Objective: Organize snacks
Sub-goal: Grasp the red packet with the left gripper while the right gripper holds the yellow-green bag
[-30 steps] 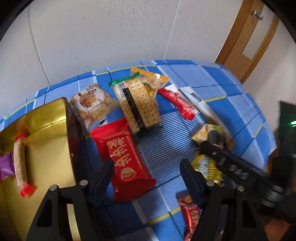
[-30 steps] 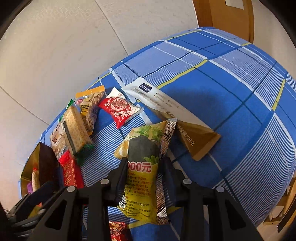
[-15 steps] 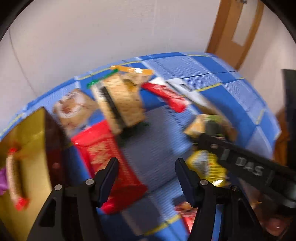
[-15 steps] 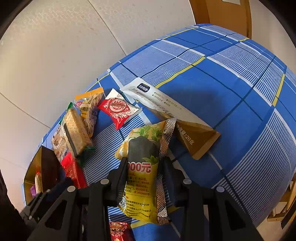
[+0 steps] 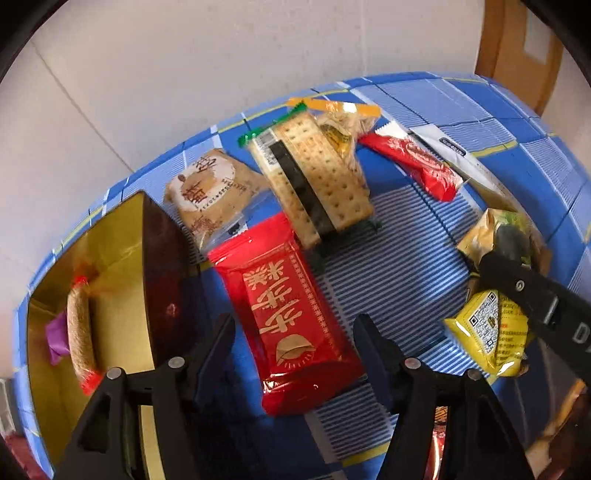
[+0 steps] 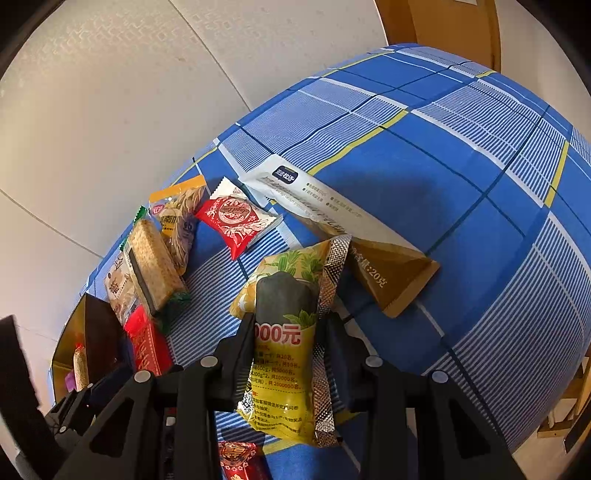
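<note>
My left gripper (image 5: 295,332) is open, its fingers on either side of a long red snack packet (image 5: 291,314) that lies on the blue checked tablecloth (image 5: 399,258). A gold box (image 5: 110,288) stands at the left and holds a wrapped grain bar (image 5: 79,332). My right gripper (image 6: 286,334) is shut on a yellow snack packet (image 6: 288,343), held just above the cloth; the packet also shows in the left wrist view (image 5: 491,328).
A cracker pack (image 5: 317,177), a beige pastry packet (image 5: 210,188), an orange-topped packet (image 5: 340,118), a small red packet (image 6: 236,221) and a long white-and-tan packet (image 6: 332,229) lie on the cloth. A wall stands behind; a wooden door (image 6: 443,29) is at the far right.
My left gripper has swung and come closer over the red packet, which now lies between its fingers. The right gripper still holds the yellow packet in about the same place.
</note>
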`<state>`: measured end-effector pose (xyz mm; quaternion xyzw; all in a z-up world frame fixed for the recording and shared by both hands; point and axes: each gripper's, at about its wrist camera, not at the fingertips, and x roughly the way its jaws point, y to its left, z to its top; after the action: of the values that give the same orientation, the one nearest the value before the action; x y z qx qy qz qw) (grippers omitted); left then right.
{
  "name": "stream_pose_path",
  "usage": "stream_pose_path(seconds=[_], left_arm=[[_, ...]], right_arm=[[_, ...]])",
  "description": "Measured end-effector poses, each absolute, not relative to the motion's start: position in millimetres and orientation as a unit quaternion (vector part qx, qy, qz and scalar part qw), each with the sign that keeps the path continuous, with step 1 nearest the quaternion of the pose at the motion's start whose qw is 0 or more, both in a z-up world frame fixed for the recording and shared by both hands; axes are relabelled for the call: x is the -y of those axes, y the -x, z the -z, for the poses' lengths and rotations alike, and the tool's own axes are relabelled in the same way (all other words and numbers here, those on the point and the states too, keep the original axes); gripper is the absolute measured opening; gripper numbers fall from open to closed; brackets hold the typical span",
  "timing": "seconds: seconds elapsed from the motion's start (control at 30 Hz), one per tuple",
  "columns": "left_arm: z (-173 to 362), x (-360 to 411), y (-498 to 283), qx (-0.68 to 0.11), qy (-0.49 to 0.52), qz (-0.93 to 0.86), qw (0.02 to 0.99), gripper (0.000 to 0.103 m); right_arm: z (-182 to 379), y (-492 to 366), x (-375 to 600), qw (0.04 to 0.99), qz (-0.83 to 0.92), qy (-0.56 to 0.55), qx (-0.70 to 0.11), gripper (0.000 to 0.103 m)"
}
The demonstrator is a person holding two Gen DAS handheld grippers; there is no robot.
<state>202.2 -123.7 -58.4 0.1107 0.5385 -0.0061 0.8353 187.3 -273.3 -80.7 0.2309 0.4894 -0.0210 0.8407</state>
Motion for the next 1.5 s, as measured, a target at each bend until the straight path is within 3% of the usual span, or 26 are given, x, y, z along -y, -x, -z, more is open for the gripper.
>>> stream_pose_path(seconds=[0.27, 0.53, 0.67, 0.7, 0.8, 1.07, 1.27, 1.33, 1.37, 1.5], left_arm=[[50, 126, -202, -0.543, 0.010, 0.124, 0.831, 0.060], [53, 118, -210, -0.555, 0.046, 0.085, 0.826, 0.070], [58, 125, -211, -0.551, 0.030, 0.063, 0.832, 0.070], [58, 129, -211, -0.547, 0.020, 0.055, 0.835, 0.062], [60, 132, -214, -0.537, 0.001, 0.055, 0.842, 0.054], [43, 121, -195, -0.516, 0.011, 0.095, 0.851, 0.049], [28, 117, -186, -0.500, 0.015, 0.123, 0.857, 0.039], [26, 112, -184, -0.498, 0.017, 0.122, 0.858, 0.025], [26, 108, -184, -0.497, 0.017, 0.123, 0.859, 0.011], [26, 100, -186, -0.511, 0.024, 0.128, 0.850, 0.012]], right_arm=[[81, -187, 279, 0.836, 0.017, -0.248, -0.489, 0.038], [81, -186, 279, 0.835, 0.015, -0.249, -0.490, 0.038], [81, -185, 280, 0.835, 0.016, -0.250, -0.490, 0.038], [81, -185, 279, 0.836, 0.016, -0.246, -0.490, 0.038], [82, -186, 279, 0.838, 0.016, -0.241, -0.490, 0.038], [81, -186, 279, 0.839, 0.017, -0.241, -0.487, 0.036], [82, -186, 278, 0.841, 0.014, -0.248, -0.481, 0.034], [82, -186, 279, 0.841, 0.012, -0.250, -0.480, 0.033], [83, -186, 279, 0.841, 0.011, -0.251, -0.480, 0.033], [83, -186, 279, 0.841, 0.012, -0.250, -0.480, 0.033]])
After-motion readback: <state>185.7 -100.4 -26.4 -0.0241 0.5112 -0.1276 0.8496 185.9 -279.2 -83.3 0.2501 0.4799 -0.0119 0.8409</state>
